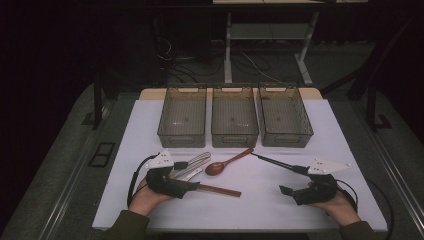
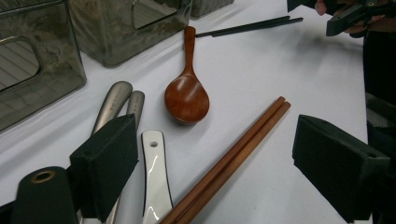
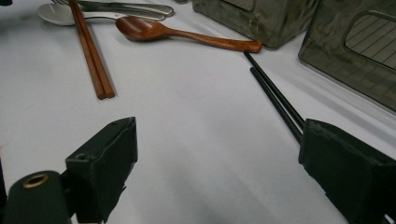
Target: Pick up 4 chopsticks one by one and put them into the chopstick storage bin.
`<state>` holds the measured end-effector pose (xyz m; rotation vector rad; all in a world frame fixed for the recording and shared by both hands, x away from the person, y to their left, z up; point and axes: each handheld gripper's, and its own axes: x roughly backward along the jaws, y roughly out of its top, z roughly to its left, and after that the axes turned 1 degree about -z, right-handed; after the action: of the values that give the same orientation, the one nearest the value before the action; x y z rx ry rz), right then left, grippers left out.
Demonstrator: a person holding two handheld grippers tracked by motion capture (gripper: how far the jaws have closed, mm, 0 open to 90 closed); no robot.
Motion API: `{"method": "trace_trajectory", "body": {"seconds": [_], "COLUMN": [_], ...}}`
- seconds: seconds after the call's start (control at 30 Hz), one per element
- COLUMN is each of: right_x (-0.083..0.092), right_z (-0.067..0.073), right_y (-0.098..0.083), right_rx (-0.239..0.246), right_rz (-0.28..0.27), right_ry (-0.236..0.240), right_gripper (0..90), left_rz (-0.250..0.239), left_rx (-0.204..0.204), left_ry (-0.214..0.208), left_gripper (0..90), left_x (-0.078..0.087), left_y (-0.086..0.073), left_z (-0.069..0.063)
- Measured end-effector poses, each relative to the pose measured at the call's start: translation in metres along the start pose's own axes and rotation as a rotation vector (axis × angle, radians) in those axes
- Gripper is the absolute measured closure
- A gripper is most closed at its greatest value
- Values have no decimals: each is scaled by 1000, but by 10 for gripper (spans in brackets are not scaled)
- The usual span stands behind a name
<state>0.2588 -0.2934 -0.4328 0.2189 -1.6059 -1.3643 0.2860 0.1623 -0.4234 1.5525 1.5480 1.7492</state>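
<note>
**Brown chopsticks lie between the open left jaws**

The left gripper (image 2: 215,172) is wide open and empty. The pair of brown wooden chopsticks (image 2: 233,158) runs forward-right from it, probably untouched. The right gripper (image 3: 217,168), open, has thin black chopsticks (image 3: 273,98) beside its right jaw.

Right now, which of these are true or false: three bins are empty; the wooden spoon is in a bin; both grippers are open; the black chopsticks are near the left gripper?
1. The three bins are empty. True.
2. The wooden spoon is in a bin. False: it lies on the table.
3. Both grippers are open. True: left gripper and right gripper hold nothing.
4. The black chopsticks are near the left gripper. False: they lie by the right one.
</note>
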Motion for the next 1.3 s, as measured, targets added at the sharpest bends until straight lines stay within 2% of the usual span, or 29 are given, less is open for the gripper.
{"method": "trace_trajectory", "body": {"seconds": [0.27, 0.43, 0.47, 0.8, 0.93, 1.03, 1.3], "right_x": [-2, -2, -3, -3, -3, -3, -3], "right_z": [1, 1, 1, 0, 0, 1, 0], "right_y": [1, 0, 0, 0, 0, 0, 0], "right_rx": [-6, -5, -7, -8, -8, -5, -6], "right_rz": [5, 8, 10, 9, 9, 13, 13], "right_ry": [-3, 0, 2, 4, 4, 3, 1], "right_gripper": [116, 116, 116, 116, 116, 116, 116], "left_rz": [8, 31, 34, 57, 73, 96, 136], "left_rx": [-11, -24, -30, -49, -71, -86, -109], "left_ry": [-18, -45, -58, -89, -99, -125, -170], "left_gripper": [198, 284, 329, 406, 469, 509, 563], "left_x": [-3, -9, -12, -23, -30, -40, -62], "left_y": [3, 7, 8, 16, 21, 26, 35], "left_z": [-1, -3, -4, -9, -11, -15, -24]}}
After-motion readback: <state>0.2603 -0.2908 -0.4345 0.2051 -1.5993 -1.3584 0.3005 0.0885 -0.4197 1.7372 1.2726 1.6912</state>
